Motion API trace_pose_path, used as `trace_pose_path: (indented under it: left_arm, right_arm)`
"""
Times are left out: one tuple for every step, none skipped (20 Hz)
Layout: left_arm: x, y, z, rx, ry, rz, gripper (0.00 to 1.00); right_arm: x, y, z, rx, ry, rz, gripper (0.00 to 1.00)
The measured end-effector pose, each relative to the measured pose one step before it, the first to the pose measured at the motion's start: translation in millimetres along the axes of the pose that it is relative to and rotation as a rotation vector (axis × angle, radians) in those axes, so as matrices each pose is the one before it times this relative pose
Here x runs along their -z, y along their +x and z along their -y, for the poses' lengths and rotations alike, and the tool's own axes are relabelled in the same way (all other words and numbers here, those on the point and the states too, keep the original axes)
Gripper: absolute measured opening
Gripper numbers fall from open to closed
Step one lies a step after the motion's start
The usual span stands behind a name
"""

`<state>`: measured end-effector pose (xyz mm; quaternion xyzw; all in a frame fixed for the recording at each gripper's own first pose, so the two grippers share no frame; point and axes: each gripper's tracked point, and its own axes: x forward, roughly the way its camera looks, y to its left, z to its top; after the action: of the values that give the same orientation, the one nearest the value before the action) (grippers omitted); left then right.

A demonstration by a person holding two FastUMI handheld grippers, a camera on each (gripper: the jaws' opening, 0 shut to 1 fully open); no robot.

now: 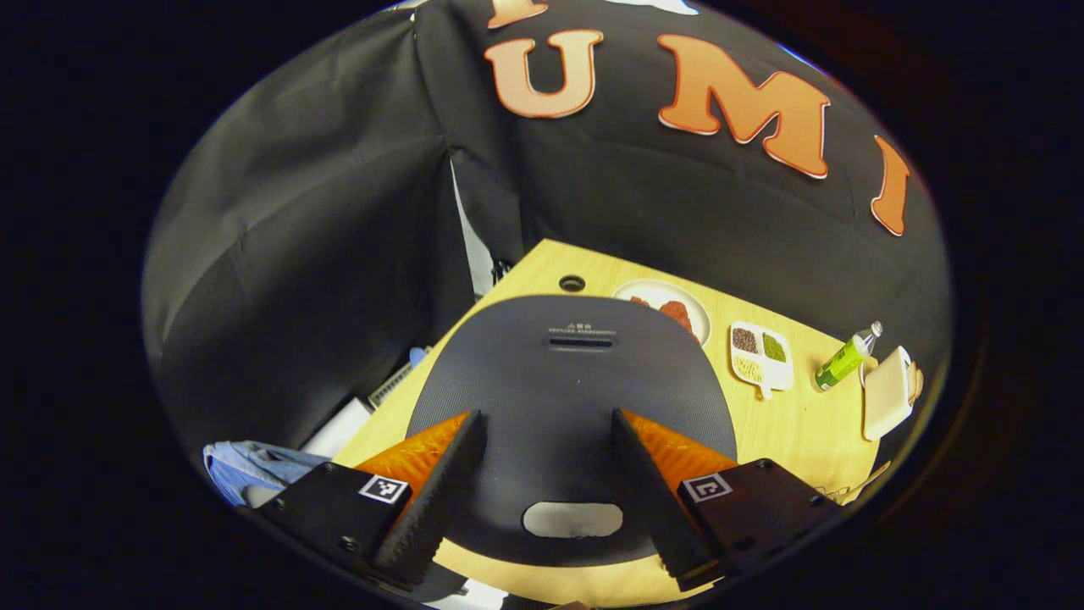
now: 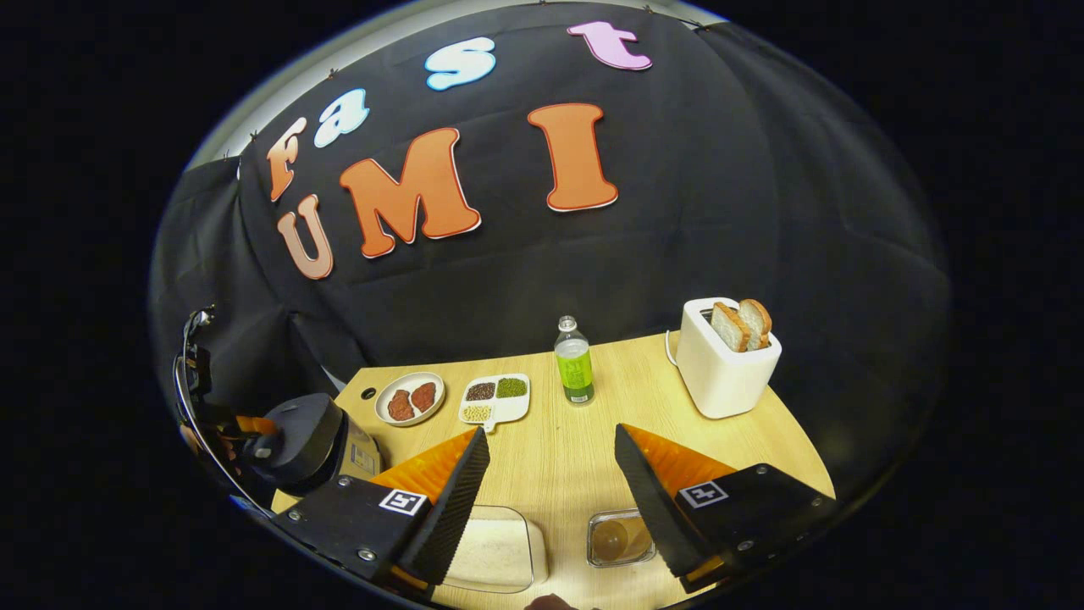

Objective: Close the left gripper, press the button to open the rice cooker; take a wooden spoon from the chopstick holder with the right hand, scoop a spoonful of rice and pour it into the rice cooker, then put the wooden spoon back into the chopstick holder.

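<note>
The dark rice cooker (image 1: 559,398) sits under my left gripper (image 1: 546,500), lid down, with its pale oval button (image 1: 572,518) between the two spread fingers. That gripper is open and holds nothing. In the right gripper view the cooker (image 2: 309,440) is at the far left with the left gripper (image 2: 246,426) over it. My right gripper (image 2: 550,508) is open and empty above the table's front edge. Below its left finger lies a clear box of white rice (image 2: 500,552). A small clear holder (image 2: 616,539) with something brown inside stands by its right finger.
On the wooden table (image 2: 559,457) stand a plate of meat (image 2: 409,398), a divided dish of beans (image 2: 496,398), a green bottle (image 2: 574,360) and a white toaster (image 2: 724,360) with bread. Black cloth walls close off the back and sides. A blue cloth (image 1: 250,468) lies off the table's left.
</note>
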<state>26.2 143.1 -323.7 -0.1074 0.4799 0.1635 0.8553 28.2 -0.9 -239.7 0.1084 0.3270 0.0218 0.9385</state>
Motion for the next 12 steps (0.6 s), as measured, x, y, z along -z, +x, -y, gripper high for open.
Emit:
trace_pose_path:
  left_arm:
    - [0.80, -3.75, 0.79, -0.00425, 0.00165, -0.02478, 0.99]
    - [-3.19, 7.66, -1.23, -0.00722, 0.01559, 0.00085, 1.00]
    - [6.49, -0.22, 1.48, -0.00339, 0.00220, -0.04416, 1.00]
    - [-3.33, -0.10, 1.58, 0.00605, 0.00079, -0.00641, 1.00]
    - [0.05, 1.03, 2.13, -0.00007, -0.00539, -0.02459, 0.99]
    - [-4.42, 2.28, 2.58, -0.00358, -0.00434, -0.00456, 0.99]
    - [-3.80, 3.25, 0.18, -0.00410, 0.00724, -0.00222, 0.98]
    - [1.04, -1.60, 0.75, -0.00337, 0.00025, 0.00065, 0.99]
    - [-2.23, -0.96, 0.16, -0.00477, -0.00754, 0.00044, 0.99]
    - [0.40, 3.81, 2.02, 0.00003, -0.00547, 0.00283, 0.99]
    - [-2.23, 1.74, 1.23, 0.00062, -0.00685, 0.00520, 0.98]
    - [0.23, 1.86, 1.56, -0.00103, 0.00260, 0.00925, 0.99]
  right_arm:
    - [0.55, 1.03, -1.89, -0.00563, -0.00431, -0.00112, 0.93]
    - [1.09, 1.96, -2.12, -0.00614, -0.00357, -0.00434, 0.93]
    - [1.49, 0.77, -0.87, -0.00254, -0.00443, -0.00541, 0.93]
    - [0.75, 0.78, -2.41, -0.00651, -0.00344, -0.00473, 0.93]
    - [0.56, -0.61, -1.45, -0.00608, -0.00411, -0.00679, 0.93]
    - [-0.34, -0.31, -1.31, -0.00656, -0.00473, -0.00506, 0.93]
    - [-2.29, -0.48, -0.45, -0.00165, -0.00303, 0.00256, 0.93]
    - [-3.57, -0.93, -0.18, -0.00317, -0.00351, 0.00623, 0.93]
    - [-2.43, -1.75, 0.46, -0.00061, -0.00446, 0.00755, 0.93]
    - [-2.34, -0.99, 2.24, 0.00687, -0.00611, 0.00589, 0.93]
    - [-1.30, -1.86, 1.24, 0.00405, -0.00268, 0.00555, 0.93]
    - [-1.06, -1.12, -0.01, 0.00084, 0.00262, 0.00289, 0.93]
